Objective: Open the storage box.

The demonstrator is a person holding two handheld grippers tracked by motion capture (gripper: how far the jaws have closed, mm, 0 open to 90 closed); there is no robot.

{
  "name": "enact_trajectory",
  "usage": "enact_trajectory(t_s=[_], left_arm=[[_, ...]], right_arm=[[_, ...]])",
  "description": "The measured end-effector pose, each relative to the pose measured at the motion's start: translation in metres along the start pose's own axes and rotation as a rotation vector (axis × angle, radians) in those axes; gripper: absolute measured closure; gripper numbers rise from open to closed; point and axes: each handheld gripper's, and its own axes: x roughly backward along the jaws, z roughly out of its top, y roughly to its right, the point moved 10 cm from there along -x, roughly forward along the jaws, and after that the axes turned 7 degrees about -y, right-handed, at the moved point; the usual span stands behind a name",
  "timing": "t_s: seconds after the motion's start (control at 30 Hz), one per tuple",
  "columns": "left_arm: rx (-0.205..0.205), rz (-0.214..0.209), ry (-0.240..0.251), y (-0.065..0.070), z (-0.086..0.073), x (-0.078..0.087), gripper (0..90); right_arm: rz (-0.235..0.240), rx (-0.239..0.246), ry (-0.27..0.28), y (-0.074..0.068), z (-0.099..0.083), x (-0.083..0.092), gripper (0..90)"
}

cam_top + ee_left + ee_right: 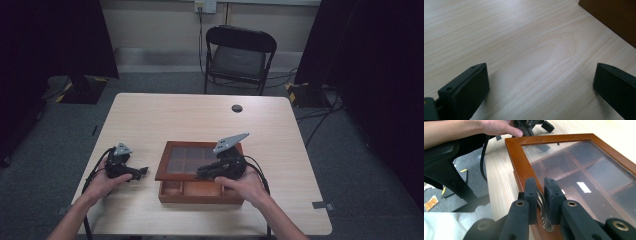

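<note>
Wooden box (200, 192) sits on the table (165, 112) close to the near edge, a little right of centre. Its glass-paned lid (197, 160) is raised at the front and tilted, hinged along the far side; dark compartments show through the pane, and the open front compartments of the box lie below it.

Right gripper (204, 173), held in the person's right hand (245, 187), lies over the front rim of the lid. In the right gripper view the two black jaws are pressed together on a small ornate metal handle (543, 212) fixed to the lid's wooden frame (517, 157); pads touch the handle on both sides.

Left gripper (142, 171), in the left hand (102, 182), rests low on the table just beside the box's left side, near the left part of the near edge. Its jaws stand spread wide with bare tabletop between them, nothing pinched; the box's brown wall (614, 17) shows at the upper right corner of the left gripper view, apart from the jaws.

Folding chair (239, 55) stands beyond the table's far edge.
</note>
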Motion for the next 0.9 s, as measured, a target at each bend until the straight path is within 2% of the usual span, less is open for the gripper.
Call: enact_trajectory(t_s=[0.9], left_arm=[[0.002,0.0,0.002,0.0,0.0,0.0,0.0]], right_arm=[[-0.021,-0.003,0.037,0.005,0.018,0.013,81.6]])
